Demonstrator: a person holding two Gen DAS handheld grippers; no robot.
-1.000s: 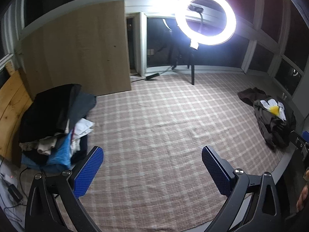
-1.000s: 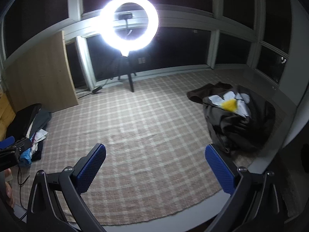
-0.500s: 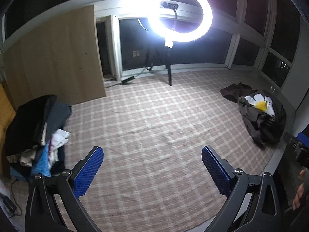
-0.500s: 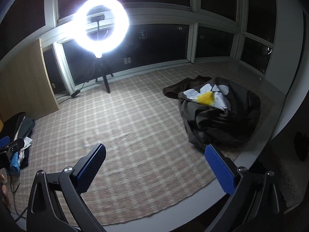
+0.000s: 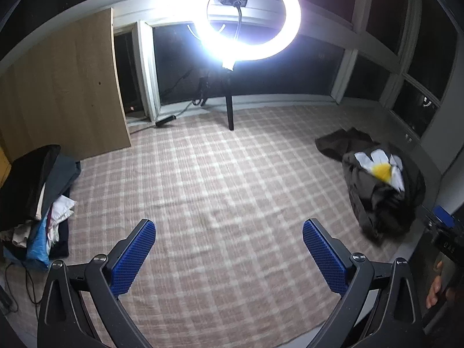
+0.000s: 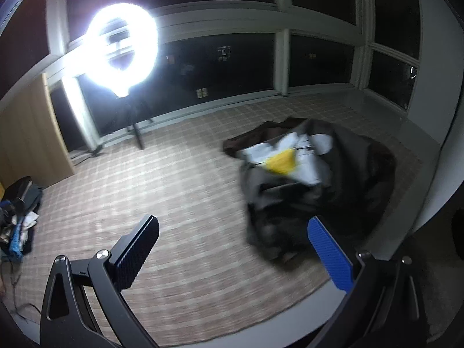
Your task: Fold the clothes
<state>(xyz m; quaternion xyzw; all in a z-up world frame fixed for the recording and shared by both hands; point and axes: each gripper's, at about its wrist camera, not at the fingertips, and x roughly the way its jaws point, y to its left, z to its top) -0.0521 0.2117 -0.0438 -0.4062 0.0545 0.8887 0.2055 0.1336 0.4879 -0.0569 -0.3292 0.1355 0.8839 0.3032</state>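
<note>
Dark garment [image 6: 342, 185], crumpled in a heap on the checked rug [image 5: 226, 191], to the right of the ring light [image 5: 249, 17] and nearer the cameras than its stand. A white patch with a yellow centre [image 6: 282, 161] shows on top of the heap. Right wrist view is motion-blurred; folds, sleeves and collar cannot be made out. No clear long axis: the heap is a rough mound, with one dark flap [image 5: 337, 142] trailing from its far side toward the ring light. The near edge of the heap is partly hidden behind one finger of the right gripper [image 6: 232, 249].

Right gripper: jaws spread wide, nothing between them, held above the rug just short of the garment. Left gripper [image 5: 229, 256]: jaws also wide apart and empty, over bare rug, garment well off to its right.

A second pile of clothes [image 5: 37, 197] lies far left of the ring light, cut off by the frame edge. A wooden board [image 5: 58, 95] leans behind that pile.
</note>
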